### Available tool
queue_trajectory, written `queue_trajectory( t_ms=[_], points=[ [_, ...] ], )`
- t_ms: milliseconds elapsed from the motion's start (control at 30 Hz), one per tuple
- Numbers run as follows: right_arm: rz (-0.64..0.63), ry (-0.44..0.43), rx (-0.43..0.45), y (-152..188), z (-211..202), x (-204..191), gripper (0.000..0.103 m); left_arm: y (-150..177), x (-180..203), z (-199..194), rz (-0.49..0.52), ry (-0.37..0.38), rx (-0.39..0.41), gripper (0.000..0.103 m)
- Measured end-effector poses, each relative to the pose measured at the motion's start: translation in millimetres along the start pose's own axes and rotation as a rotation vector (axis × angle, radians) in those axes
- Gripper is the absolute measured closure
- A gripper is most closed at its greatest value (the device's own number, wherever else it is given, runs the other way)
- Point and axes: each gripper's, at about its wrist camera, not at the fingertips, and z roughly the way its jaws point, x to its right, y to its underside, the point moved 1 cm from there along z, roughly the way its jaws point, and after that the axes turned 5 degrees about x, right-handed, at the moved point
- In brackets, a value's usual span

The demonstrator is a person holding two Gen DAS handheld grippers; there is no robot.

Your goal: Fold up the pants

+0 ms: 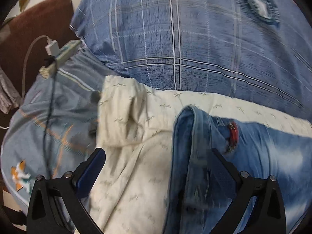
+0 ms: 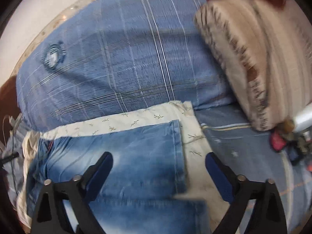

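Faded blue jeans [image 1: 263,156] lie on a cream sheet with a sprig print [image 1: 136,136] spread on the bed. In the left wrist view the waist end with a red button [image 1: 233,134] is near my left gripper [image 1: 158,154], which is open and empty; its right finger [image 1: 224,167] is over the waistband edge. In the right wrist view the jeans [image 2: 126,156] show their leg hem end, and my right gripper [image 2: 159,159] is open and empty, straddling the hem edge.
A blue plaid quilt [image 1: 185,39] is bunched behind the jeans. A power strip with a charger and cables [image 1: 58,56] lies at the left. A beige patterned pillow [image 2: 253,58] and small clutter [image 2: 288,142] sit at the right.
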Motion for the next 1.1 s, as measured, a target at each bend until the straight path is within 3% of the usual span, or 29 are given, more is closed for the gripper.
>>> queue_trajectory(
  t_ms=[133, 200, 400, 433, 567, 633, 667, 700, 733, 800, 1100],
  points=[
    [0.027, 0.001, -0.044, -10, 44, 9, 0.018, -18, 15, 37, -0.016, 0.021, -0.052, 0.001],
    [0.036, -0.012, -0.059, -14, 59, 13, 0.021, -24, 28, 56, -0.024, 0.042, -0.078, 0.007],
    [0.038, -0.007, -0.075, -31, 88, 19, 0.028, -26, 68, 100, 0.016, 0.117, -0.161, 0.038],
    [0.033, -0.001, -0.076, -34, 92, 19, 0.028, -24, 73, 106, 0.027, 0.125, -0.173, 0.048],
    [0.04, 0.021, -0.101, -40, 116, 24, 0.031, -18, 84, 116, 0.058, 0.102, -0.165, 0.053],
    [0.037, 0.031, -0.138, -37, 133, 22, 0.037, -16, 84, 113, 0.056, 0.1, -0.151, 0.059],
    [0.028, 0.05, -0.165, -34, 142, 21, 0.046, -15, 85, 113, 0.056, 0.103, -0.143, 0.067],
    [0.021, 0.058, -0.191, -31, 151, 19, 0.062, -17, 84, 109, 0.049, 0.124, -0.138, 0.072],
    [0.015, 0.07, -0.189, -28, 153, 17, 0.064, -18, 83, 105, 0.04, 0.147, -0.136, 0.079],
    [-0.008, 0.064, -0.136, -30, 142, 10, 0.079, -23, 81, 91, 0.032, 0.166, -0.106, 0.081],
    [-0.051, -0.017, 0.085, -59, 40, -17, 0.083, -31, 48, -10, -0.01, 0.288, 0.06, 0.082]
  ],
)
